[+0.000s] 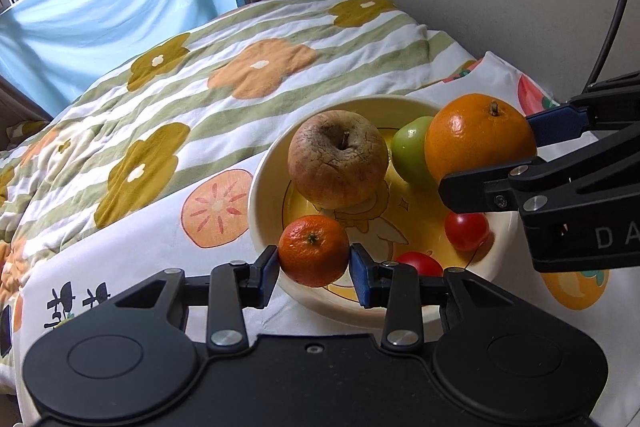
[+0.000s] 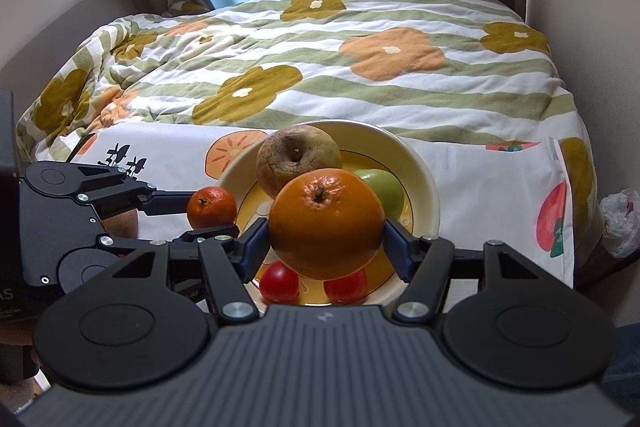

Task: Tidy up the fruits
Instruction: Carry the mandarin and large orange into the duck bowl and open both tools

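Your left gripper [image 1: 314,263] pinches the small, soft-skinned mandarin [image 1: 313,250] over the bowl's [image 1: 264,163] near rim, while your right gripper [image 2: 325,245] clamps the heavier, slick orange [image 2: 326,223] across its widest part.

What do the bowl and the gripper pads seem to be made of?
Bowl: probably glazed ceramic; glossy cream rim, printed cartoon inside. Pads of the left gripper: likely rubber or soft plastic; matte blue, pressing the small mandarin.
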The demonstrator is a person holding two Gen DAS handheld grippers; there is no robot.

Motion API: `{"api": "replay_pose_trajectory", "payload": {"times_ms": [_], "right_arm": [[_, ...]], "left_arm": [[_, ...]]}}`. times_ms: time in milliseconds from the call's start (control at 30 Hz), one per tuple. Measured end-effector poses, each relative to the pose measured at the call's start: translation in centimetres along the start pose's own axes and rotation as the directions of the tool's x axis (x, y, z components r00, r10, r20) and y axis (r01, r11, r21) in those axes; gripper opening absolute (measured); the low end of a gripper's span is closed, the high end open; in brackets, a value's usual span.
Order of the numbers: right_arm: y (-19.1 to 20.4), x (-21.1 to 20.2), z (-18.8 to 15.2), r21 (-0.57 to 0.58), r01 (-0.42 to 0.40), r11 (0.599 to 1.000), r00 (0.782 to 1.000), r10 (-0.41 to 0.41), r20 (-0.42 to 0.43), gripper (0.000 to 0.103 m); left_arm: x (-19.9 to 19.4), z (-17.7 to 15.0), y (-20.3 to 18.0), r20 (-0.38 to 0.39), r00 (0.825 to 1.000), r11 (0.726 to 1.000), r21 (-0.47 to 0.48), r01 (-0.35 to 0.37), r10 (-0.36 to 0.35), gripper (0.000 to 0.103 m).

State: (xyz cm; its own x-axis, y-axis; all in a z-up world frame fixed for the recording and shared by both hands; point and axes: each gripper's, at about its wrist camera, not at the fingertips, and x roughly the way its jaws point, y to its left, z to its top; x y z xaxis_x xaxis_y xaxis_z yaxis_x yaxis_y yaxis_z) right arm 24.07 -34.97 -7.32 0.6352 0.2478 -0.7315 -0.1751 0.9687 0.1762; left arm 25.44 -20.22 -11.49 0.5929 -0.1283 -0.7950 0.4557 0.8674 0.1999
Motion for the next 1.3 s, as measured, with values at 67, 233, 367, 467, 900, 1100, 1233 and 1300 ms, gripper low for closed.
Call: {"api": "replay_pose_trajectory", "payload": {"times_ms": [67, 233, 367, 467, 900, 1100, 1233, 1300], "right_arm": [[-0.3, 0.4, 0.0, 0.004, -0.006, 1.000, 1.000, 0.006, -0.006, 0.076], [-0.8, 1.0, 0.2, 0.010, -0.014, 1.000, 1.000, 0.014, -0.015, 0.076], [-0.8, 1.1, 0.3, 0.001, -0.014, 1.000, 1.000, 0.014, -0.014, 0.076], [-0.8, 1.2, 0.2, -0.004, -0.017, 1.000, 1.000, 0.017, -0.015, 0.076], [1.5, 3.0, -0.2, -0.099, -0.024, 0.995, 1.000, 0.023, -0.014, 0.076], [2.0, 4.0, -0.6, -0.132, -0.041, 0.990, 0.999, 0.037, -0.036, 0.076], [2.3, 4.0, -0.8, -0.162, -0.044, 0.986, 0.999, 0.041, -0.024, 0.078], [2.4, 3.9, -0.9, -0.166, -0.028, 0.986, 1.000, 0.028, -0.006, 0.082]], "left_arm": [[0.9, 0.1, -0.6, -0.017, 1.000, 1.000, 0.017, 0.003, -0.003, 0.042], [1.6, 0.1, -1.3, -0.035, 0.999, 1.000, 0.029, 0.005, -0.004, 0.048], [0.5, -0.1, -0.9, 0.004, 1.000, 1.000, 0.008, -0.004, 0.004, 0.091], [-0.4, -0.4, -0.3, 0.009, 1.000, 1.000, -0.019, 0.008, -0.008, 0.091], [-3.1, -2.9, 0.5, 0.007, 0.999, 0.995, -0.091, -0.031, 0.032, 0.092], [-3.4, -4.0, 0.5, -0.006, 0.999, 0.992, -0.120, -0.049, 0.048, 0.092], [-3.5, -4.2, 0.5, -0.012, 0.998, 0.990, -0.133, -0.057, 0.056, 0.092], [-3.6, -4.2, 0.4, -0.011, 0.998, 0.989, -0.137, -0.060, 0.059, 0.092]]}}
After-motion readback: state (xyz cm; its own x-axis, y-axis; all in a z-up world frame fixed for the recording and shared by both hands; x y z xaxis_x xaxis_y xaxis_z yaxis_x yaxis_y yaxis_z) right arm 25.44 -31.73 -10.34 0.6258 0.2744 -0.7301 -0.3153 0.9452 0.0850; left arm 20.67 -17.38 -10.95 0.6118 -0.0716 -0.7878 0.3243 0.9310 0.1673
